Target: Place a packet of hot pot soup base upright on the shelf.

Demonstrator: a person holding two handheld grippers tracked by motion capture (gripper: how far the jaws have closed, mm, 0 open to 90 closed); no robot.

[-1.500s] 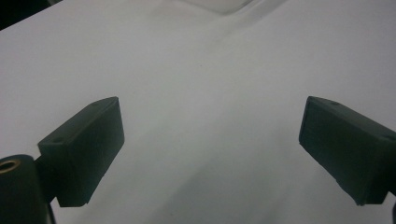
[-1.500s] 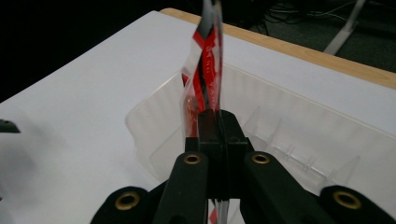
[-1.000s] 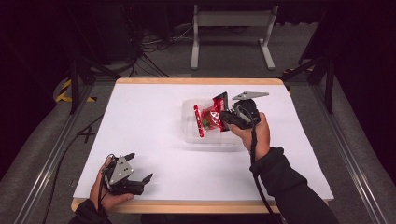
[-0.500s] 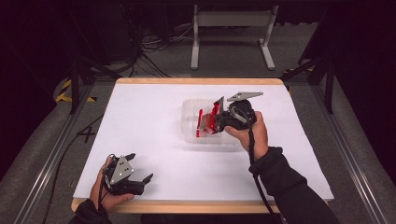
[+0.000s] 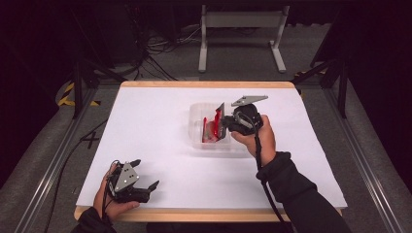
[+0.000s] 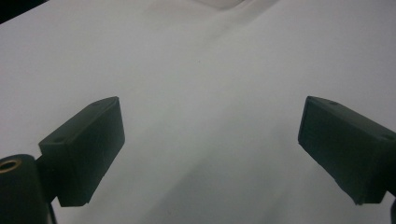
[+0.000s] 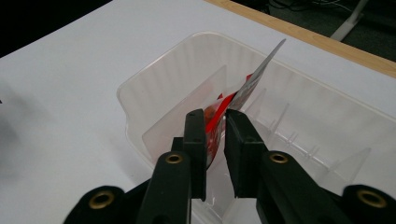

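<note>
Resting open and idle near the table's front edge, the left gripper [image 5: 130,180] leaves bare white table [image 5: 160,141] around it. Farther off, the right gripper [image 7: 215,122] has a red packet [image 7: 236,98] between its jaws, which have just closed again after a brief loosening; the packet now stands more upright inside the clear bin [image 7: 154,74], beside a divider [image 7: 187,107], suggesting placement is nearly done. Bin walls crowd it.

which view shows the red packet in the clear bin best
The right gripper view: the red packet stands close up between the right gripper jaws inside the clear bin. The high view shows it small, partly hidden.
</note>
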